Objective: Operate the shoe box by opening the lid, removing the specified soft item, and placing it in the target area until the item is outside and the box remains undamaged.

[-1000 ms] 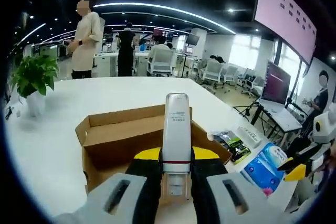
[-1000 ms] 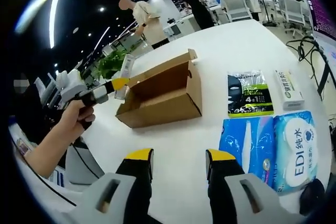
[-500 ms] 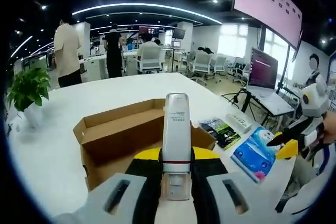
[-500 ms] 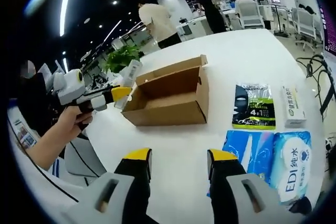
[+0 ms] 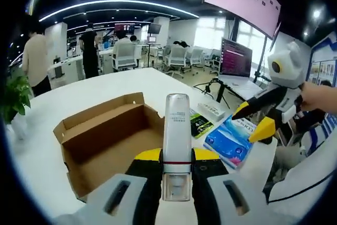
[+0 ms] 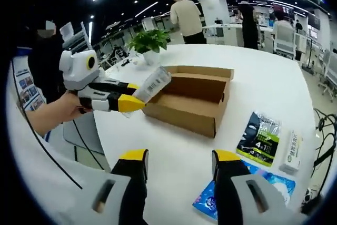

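Now | left claw (image 5: 176, 164) pinching white tube (image 5: 176, 130) above open box (image 5: 100, 135) | right claw (image 6: 179, 162) spread over bare table (image 6: 174, 135)

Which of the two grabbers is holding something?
The left gripper: its jaws are clamped on a white tube. The right gripper is open, with nothing between its jaws.

Bare white table (image 6: 174, 151) lies open between the cardboard box (image 6: 192, 101) and packets (image 6: 261, 139).

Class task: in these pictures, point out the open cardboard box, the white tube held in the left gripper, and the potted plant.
cardboard box (image 6: 192, 110), right gripper view, on its front outer wall.
white tube (image 5: 176, 130), left gripper view, on the middle of its body.
potted plant (image 6: 150, 39), right gripper view, on its green leaves.
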A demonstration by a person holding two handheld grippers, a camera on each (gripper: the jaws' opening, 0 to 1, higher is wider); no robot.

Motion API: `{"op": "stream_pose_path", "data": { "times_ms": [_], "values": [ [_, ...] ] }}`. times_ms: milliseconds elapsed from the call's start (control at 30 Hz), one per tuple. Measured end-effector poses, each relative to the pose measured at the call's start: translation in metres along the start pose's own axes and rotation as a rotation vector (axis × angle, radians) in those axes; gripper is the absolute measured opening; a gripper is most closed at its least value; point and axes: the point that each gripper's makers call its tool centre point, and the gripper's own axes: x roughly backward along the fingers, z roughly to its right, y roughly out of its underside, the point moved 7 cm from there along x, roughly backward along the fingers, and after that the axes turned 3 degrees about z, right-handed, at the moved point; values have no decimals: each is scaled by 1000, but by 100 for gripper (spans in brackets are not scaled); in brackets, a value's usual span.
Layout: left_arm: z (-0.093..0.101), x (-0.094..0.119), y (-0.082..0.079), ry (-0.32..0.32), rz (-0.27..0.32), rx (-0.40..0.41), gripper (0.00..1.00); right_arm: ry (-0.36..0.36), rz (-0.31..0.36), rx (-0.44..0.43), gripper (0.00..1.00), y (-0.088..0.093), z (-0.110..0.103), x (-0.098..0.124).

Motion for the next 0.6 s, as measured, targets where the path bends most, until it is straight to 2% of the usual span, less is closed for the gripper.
{"op": "stream_pose_path", "data": {
  "times_ms": [67,100,133,167,233,333,600],
  "values": [
    [1,3,2,-10,-9,-50,18,-69,-15,35,46,-1,-5,-1],
    [4,3,4,15,-17,-75,18,-88,-14,38,46,-2,-7,-1],
    [9,4,5,41,-19,-96,18,-93,-22,52,47,-2,-7,0],
    [10,5,6,35,-25,-101,18,-99,-40,89,47,-2,-6,0],
    [15,6,10,66,-44,-142,18,-108,-59,130,48,-3,-5,1],
    [20,9,12,98,-48,-153,18,-124,-104,229,50,-7,-5,0],
    [33,11,22,185,-94,-221,19,-177,-148,353,56,-16,-23,-8]
  ]
}}
